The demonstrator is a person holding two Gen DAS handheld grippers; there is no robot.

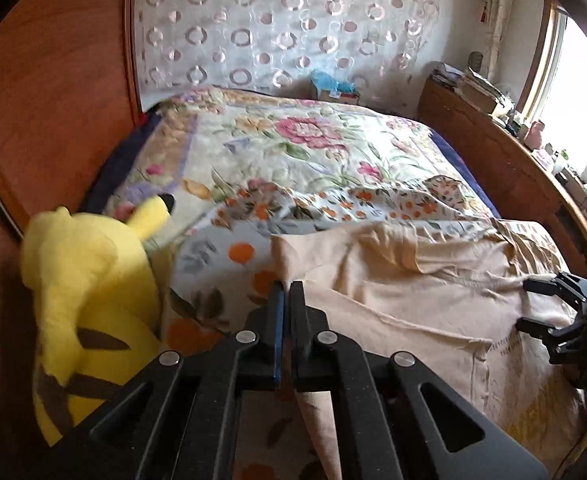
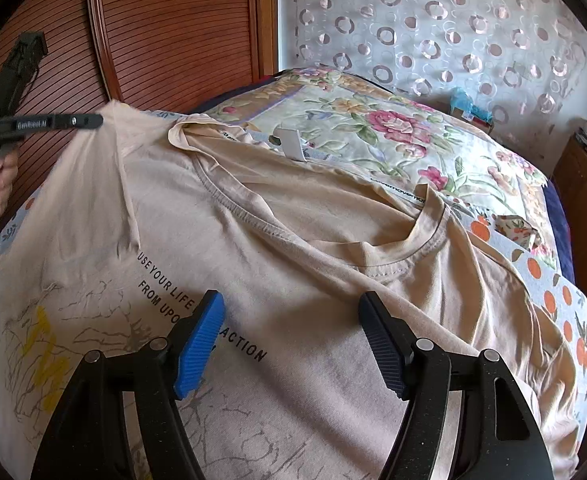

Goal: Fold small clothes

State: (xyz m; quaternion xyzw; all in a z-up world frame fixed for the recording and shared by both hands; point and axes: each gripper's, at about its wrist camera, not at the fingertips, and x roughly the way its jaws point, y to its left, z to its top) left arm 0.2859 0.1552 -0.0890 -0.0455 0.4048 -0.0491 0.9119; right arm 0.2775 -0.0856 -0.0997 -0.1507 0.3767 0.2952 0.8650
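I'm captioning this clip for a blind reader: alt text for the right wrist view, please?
A beige printed T-shirt lies spread over a floral bedspread, the open right gripper above its chest. At far left, the left gripper pinches and lifts a sleeve.

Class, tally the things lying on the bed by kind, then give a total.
T-shirt: 1
Plush toy: 1
Floral blanket: 1
Orange-print sheet: 1
Total: 4
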